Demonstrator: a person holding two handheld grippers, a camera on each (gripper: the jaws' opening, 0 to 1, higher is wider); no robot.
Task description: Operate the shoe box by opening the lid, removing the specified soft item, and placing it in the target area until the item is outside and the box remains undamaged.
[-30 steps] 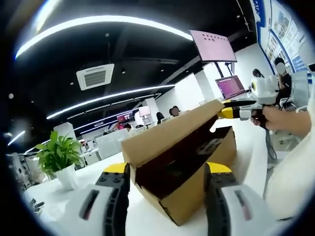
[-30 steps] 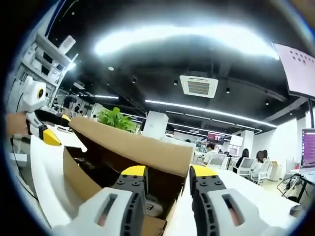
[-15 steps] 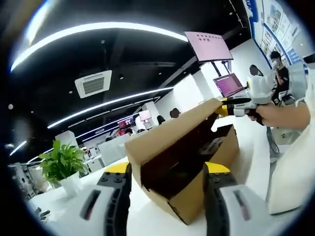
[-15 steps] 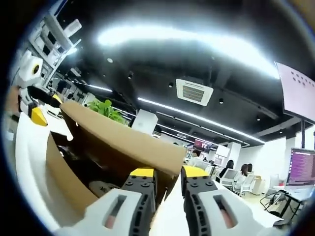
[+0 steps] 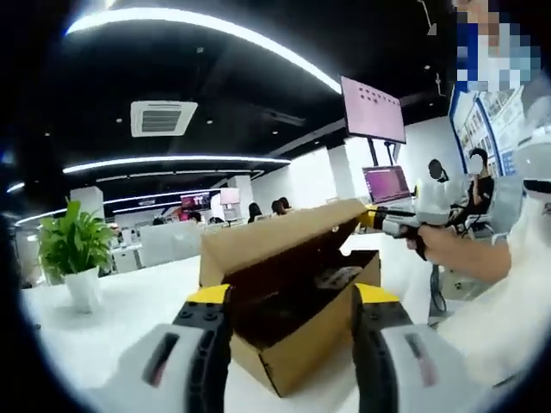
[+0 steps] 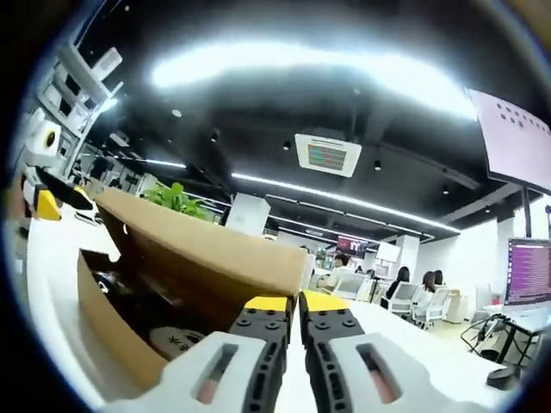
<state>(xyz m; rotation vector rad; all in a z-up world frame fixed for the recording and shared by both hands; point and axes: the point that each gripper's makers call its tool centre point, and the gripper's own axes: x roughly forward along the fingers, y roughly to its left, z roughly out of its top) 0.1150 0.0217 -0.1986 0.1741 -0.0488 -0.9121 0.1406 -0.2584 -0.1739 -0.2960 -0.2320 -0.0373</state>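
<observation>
In the left gripper view, a potted plant (image 5: 73, 258) stands at the far left of the white table (image 5: 129, 310), well clear of the work. Next comes the left gripper (image 5: 291, 297), its yellow-tipped jaws spread wide on either side of the near corner of the shoe box (image 5: 301, 340), touching nothing. It looks placed there to steady the box or to be ready to reach inside. The lid (image 5: 275, 243) is raised and tilted back on its far edge, so the dark interior is exposed. At the right end of the lid, the right gripper (image 5: 379, 219) meets the lid's corner, a hand (image 5: 435, 245) behind it; the lid is probably propped by that grip so it cannot fall shut.

In the right gripper view, the box wall (image 6: 108, 331) sits at the left with the lid (image 6: 207, 254) slanting above it. Inside lie dark contents and a pale rounded thing (image 6: 172, 340); it may be the soft item, though the fisheye blur leaves that unsure. It is still inside the box, so the removal is not yet done. Right of the box, the right gripper (image 6: 294, 303) shows its jaws pressed almost together at the lid's end; whether cardboard is actually pinched between them I cannot tell. A light hold there would spare the lid from creasing.
</observation>
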